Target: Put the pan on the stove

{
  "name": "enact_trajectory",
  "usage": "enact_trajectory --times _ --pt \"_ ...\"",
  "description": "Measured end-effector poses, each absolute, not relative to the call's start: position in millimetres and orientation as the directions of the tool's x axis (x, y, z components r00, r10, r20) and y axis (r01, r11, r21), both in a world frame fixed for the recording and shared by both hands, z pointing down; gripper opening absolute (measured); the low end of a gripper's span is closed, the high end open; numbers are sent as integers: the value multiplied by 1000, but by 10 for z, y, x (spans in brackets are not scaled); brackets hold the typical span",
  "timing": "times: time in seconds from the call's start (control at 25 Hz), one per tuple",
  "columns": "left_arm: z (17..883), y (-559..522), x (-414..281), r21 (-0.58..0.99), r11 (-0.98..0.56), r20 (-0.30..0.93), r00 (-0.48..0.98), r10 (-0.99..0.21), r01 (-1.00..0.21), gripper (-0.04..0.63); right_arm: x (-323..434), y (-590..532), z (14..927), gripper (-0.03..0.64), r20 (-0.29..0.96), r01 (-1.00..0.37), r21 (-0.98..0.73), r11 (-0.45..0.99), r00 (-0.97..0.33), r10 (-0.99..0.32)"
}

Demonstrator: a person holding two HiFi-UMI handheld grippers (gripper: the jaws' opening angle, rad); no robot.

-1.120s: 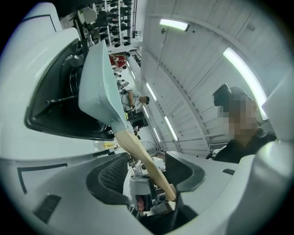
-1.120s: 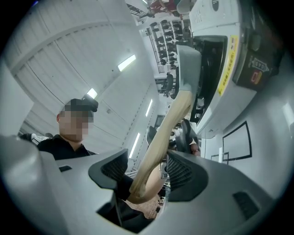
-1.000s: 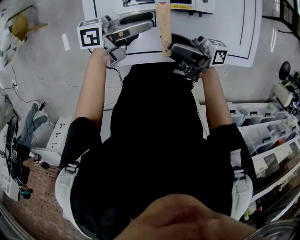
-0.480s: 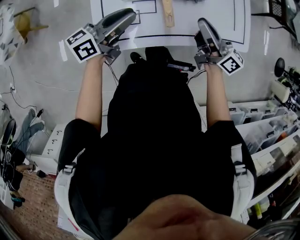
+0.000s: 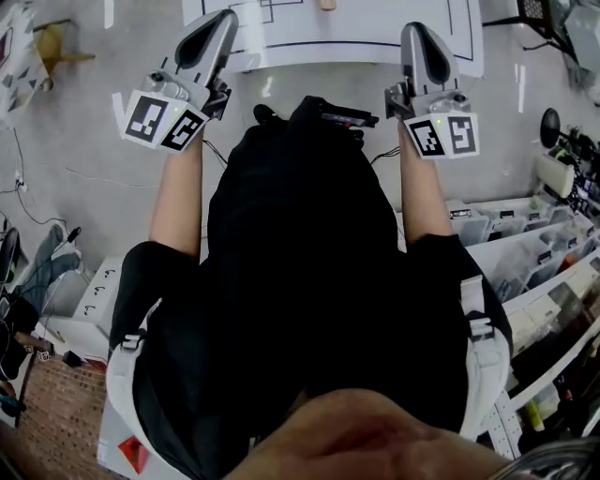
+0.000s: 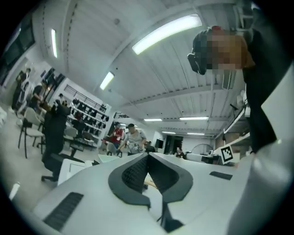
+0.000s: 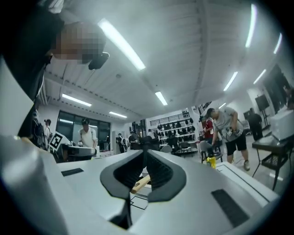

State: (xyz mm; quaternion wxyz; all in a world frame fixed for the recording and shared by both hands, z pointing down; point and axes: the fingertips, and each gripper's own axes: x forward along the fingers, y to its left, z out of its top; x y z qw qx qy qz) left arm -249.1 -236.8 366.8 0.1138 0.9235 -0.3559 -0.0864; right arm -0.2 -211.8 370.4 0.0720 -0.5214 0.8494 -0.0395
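Left gripper [image 5: 223,17]: pointing level, jaws just closed, empty.
Right gripper [image 5: 413,30]: level, just closed, empty.
Gripper views only: people [image 7: 225,126] far off.

The shells of the left gripper [image 6: 147,157] and the right gripper [image 7: 144,152] are moulded in smooth grey plastic with a soft sheen. Their inner pads [image 6: 134,173] are faced in black, ribbed, matt rubber. The pan's handle [image 7: 140,183] is made of pale, matt wood. The table [image 5: 309,28] is finished in smooth white. The shirt [image 5: 300,262] is cut from matt black cloth, and the grey floor [image 5: 84,122] is faintly glossed.
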Motion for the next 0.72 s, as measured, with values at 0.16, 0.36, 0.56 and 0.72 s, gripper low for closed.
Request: enact_trajectory --times 0.16,0.36,0.56,0.72 --pt "3451 -2108 -2591 205 -648 -120 638 -760 -733 17 -46 -1994 3660 34 -54 -896 -44 443 -440 -896" --pt "3431 -1706 -2426 119 -613 -95 606 -790 -781 18 53 -1667 3684 34 -30 -902 52 429 -431 -902" --pt "3399 -1177 -2053 34 -577 -98 572 -815 -816 18 466 -1087 3752 34 -20 -902 86 423 -426 -904" --pt "3567 -725 -1675 18 -591 -67 589 -806 -807 18 839 -598 3844 34 -18 -912 87 401 -404 -915"
